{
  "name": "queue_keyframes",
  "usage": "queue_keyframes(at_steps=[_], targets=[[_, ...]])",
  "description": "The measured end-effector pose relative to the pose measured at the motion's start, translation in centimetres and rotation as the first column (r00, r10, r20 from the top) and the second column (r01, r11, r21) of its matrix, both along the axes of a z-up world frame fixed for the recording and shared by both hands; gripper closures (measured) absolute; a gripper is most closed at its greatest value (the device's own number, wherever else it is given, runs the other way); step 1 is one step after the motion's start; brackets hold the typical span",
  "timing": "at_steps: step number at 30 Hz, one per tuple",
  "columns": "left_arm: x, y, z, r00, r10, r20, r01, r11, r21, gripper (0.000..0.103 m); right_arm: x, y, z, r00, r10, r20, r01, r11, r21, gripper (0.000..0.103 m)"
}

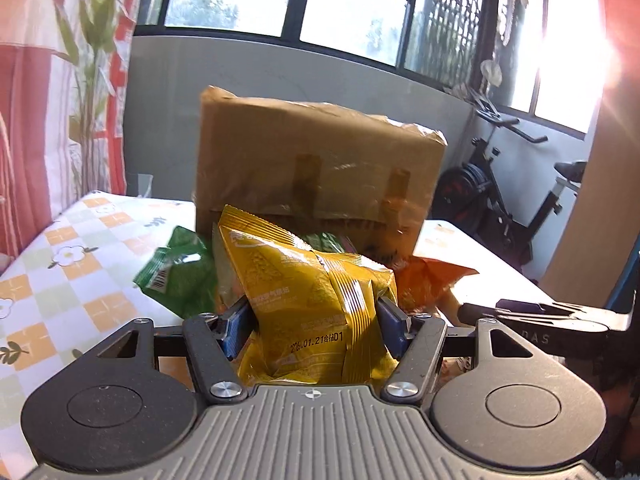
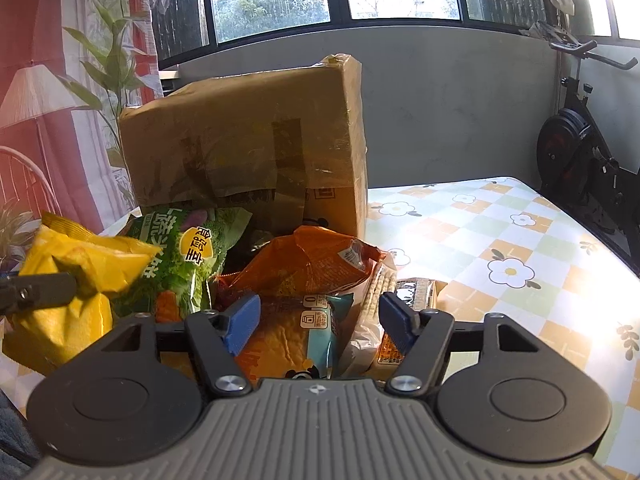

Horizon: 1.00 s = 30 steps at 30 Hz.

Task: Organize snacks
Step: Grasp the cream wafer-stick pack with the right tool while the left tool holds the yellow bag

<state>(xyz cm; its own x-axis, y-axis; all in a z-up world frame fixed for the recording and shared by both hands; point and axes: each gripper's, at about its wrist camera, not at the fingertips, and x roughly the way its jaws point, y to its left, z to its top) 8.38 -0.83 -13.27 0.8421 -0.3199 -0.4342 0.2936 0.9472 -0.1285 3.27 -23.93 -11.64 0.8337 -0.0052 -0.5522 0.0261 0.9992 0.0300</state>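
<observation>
Left gripper (image 1: 314, 318) clamps the yellow snack bag (image 1: 304, 292); right gripper (image 2: 318, 320), seemingly unclamped, straddles an orange packet (image 2: 288, 334).

Strong backlight from the windows (image 1: 352, 4). Sun flare blows out the right edge in left wrist view and washes the tablecloth (image 2: 520, 240) in right wrist view. Cardboard box (image 1: 316, 168) slightly soft. Heavy fisheye bending, reddish tint at corners.
</observation>
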Motion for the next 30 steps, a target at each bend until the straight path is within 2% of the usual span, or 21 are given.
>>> queue_keyframes(at_steps=[9,14,18,22,30], targets=[[-0.2,0.3,0.7,0.997,0.065,0.043,-0.066,0.998,0.024,0.036,1.2,-1.5,-1.6,0.994,-0.099,0.037,0.101,0.993,-0.064,0.055],[0.0,0.6,0.4,0.996,0.076,0.035,-0.078,0.996,0.035,0.036,3.6,-3.0,-2.9,0.986,-0.167,-0.006,0.167,0.986,-0.019,0.06],[0.1,0.7,0.3,0.996,0.087,0.036,-0.088,0.996,0.033,0.036,4.6,-3.0,-3.5,0.987,-0.159,-0.029,0.158,0.987,-0.026,0.061],[0.0,0.7,0.3,0.995,0.092,0.04,-0.093,0.995,0.037,0.036,5.2,-1.9,-3.7,0.994,-0.103,-0.032,0.101,0.993,-0.057,0.07],[0.1,0.8,0.2,0.994,0.105,0.031,-0.106,0.994,0.03,0.036,5.7,-1.5,-4.2,0.995,-0.091,-0.051,0.087,0.993,-0.084,0.07]])
